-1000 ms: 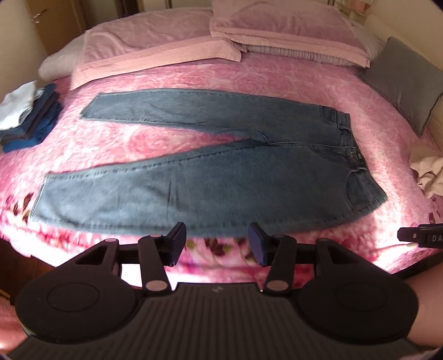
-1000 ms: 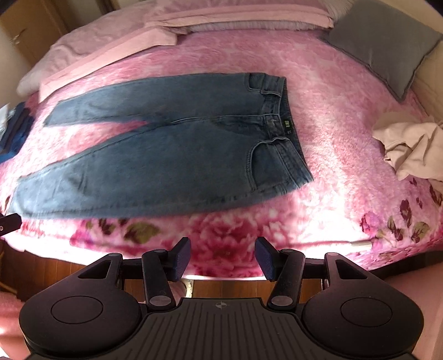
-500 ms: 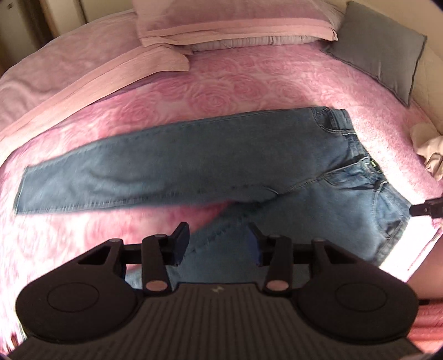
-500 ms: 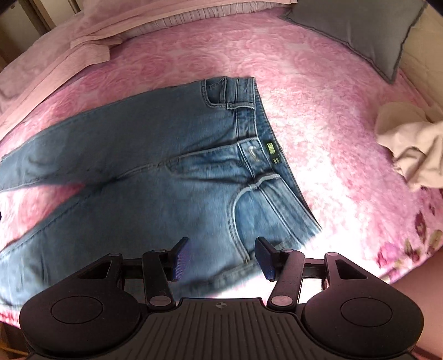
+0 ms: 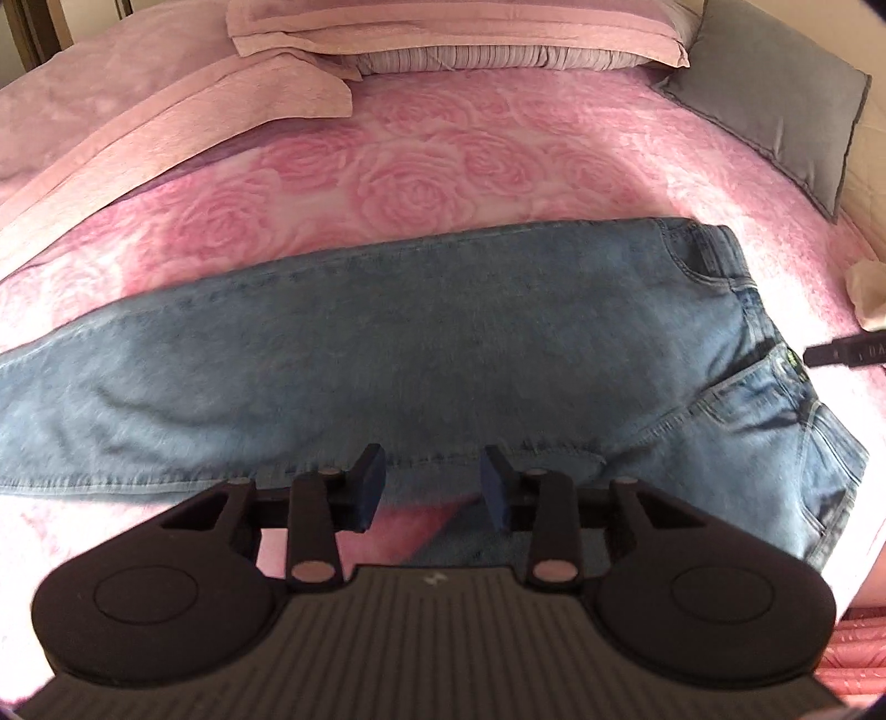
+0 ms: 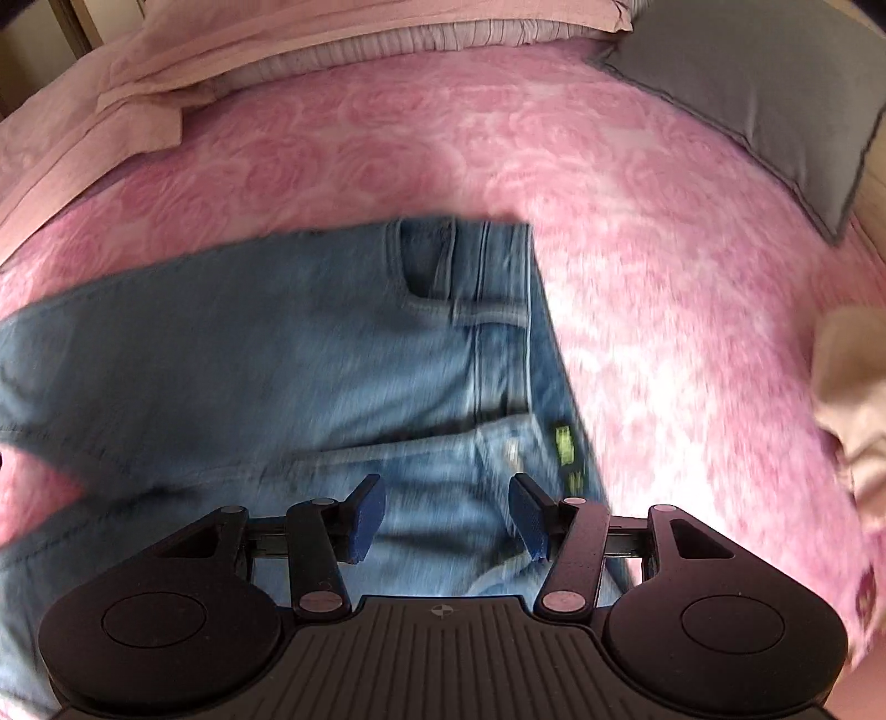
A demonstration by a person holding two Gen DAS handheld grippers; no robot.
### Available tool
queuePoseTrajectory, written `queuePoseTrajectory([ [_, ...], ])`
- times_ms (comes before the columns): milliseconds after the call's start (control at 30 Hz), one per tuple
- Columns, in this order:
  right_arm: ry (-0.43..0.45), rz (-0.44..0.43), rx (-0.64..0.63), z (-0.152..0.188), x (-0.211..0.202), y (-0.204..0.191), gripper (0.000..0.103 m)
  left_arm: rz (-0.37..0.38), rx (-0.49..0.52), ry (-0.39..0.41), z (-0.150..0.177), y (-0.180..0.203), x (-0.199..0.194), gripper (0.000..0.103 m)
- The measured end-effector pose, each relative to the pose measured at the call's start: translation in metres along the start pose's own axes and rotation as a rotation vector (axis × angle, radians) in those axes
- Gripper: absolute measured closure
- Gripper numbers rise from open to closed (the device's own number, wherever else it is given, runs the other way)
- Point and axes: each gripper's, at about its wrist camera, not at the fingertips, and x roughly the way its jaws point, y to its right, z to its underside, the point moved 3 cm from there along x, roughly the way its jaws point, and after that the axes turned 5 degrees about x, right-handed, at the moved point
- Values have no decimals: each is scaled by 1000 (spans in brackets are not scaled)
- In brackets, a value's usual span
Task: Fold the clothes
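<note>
**A:** Where do the two tools sit?

**B:** Both are low over the near edge of the bed (image 5: 498, 166), pointing forward across it. The left tongs (image 5: 433, 487) hang above the lower seam of the far trouser leg, in the lower middle of the left view. The right tongs (image 6: 447, 518) hover over the hip and waistband, lower middle of the right view. The tip of the right tool also pokes in at the right edge of the left view.

**B:** And the cloth?

**A:** The bed carries a plush pink blanket embossed with roses. The jeans (image 5: 415, 354) lie flat across it, faded blue denim with stitched seams, legs running to the left of the frame and the waistband (image 6: 498, 310) to the right. A small green label (image 6: 563, 443) sits at the waistband. The right view is blurred, so finer stitching is hard to read.

**B:** What else lies around?

**A:** Pale pink pillows (image 5: 459, 33) are stacked at the top of the frame, a grey cushion (image 5: 775, 116) sits at the upper right, and a crumpled cream garment (image 6: 853, 399) lies at the right edge.

**B:** How do the tongs stand?

**A:** Both are spread wide, blue pads (image 5: 368, 487) apart, gripping nothing. Whether the pads touch the denim, I cannot tell.
</note>
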Motion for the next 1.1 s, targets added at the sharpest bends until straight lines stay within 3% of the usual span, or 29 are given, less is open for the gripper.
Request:
queuePoseTrajectory([
  [67,35,-19,0,-21,15,3,78,-2,8,8,-8,-2,15,71],
  [133,87,-44,10,-42,29,6,86,-4,17,16,-16,-4,30,71],
  [267,219,-117,10,-86,52,5,87,-7,35,37,-33,-5,60,71],
  [367,251,-134,-24,-109,82,1,87,-12,48,49,-47,-5,83,71],
  [533,107,-88,-77,-119,145,8,87,-27,76,36,-67,-11,116,71],
  [733,33,-184,-262,-137,132,14,87,-9,204,32,-93,-25,137,69],
  [800,20,-217,-346,-142,130,17,80,4,266,36,-100,-30,142,67],
  [833,13,-246,-387,-145,129,18,67,9,296,37,-103,-33,145,65],
  [867,17,-247,-420,-147,130,18,45,13,327,37,-107,-35,148,65],
  [900,23,-243,-452,-148,131,18,33,17,363,36,-110,-37,152,64],
  [933,34,-232,-496,-148,133,18,27,20,402,35,-112,-39,156,64],
  [1100,-31,-308,-577,-156,153,18,28,7,599,30,-113,-48,178,61],
])
